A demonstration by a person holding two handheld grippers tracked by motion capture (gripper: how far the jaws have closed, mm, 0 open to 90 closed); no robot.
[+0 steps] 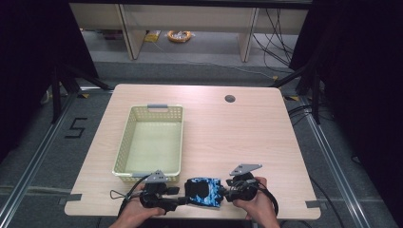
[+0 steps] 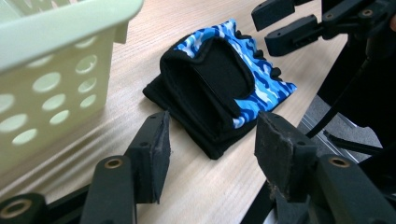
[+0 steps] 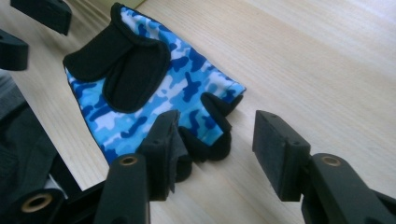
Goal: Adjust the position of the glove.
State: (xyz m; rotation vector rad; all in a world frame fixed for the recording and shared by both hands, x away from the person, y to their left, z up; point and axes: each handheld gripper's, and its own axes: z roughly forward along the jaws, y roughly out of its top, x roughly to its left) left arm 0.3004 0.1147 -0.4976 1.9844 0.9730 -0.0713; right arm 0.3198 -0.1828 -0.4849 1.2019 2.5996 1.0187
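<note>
A fingerless glove (image 1: 204,191), blue camouflage with black palm and strap, lies flat on the wooden table near its front edge. My left gripper (image 1: 183,201) sits just left of it and my right gripper (image 1: 226,193) just right of it, each held in a hand. In the left gripper view the glove's (image 2: 224,88) black cuff end lies just ahead of my left gripper (image 2: 212,144), whose jaws stand apart and press on nothing. In the right gripper view the glove's (image 3: 154,88) short finger stubs lie beside the left jaw of my right gripper (image 3: 219,144), which is open too.
A pale green perforated basket (image 1: 124,142) with nothing in it stands left of centre, its near wall (image 2: 60,23) close behind my left gripper. A round cable hole (image 1: 230,99) sits at the table's far side. The table's front edge runs just below the glove.
</note>
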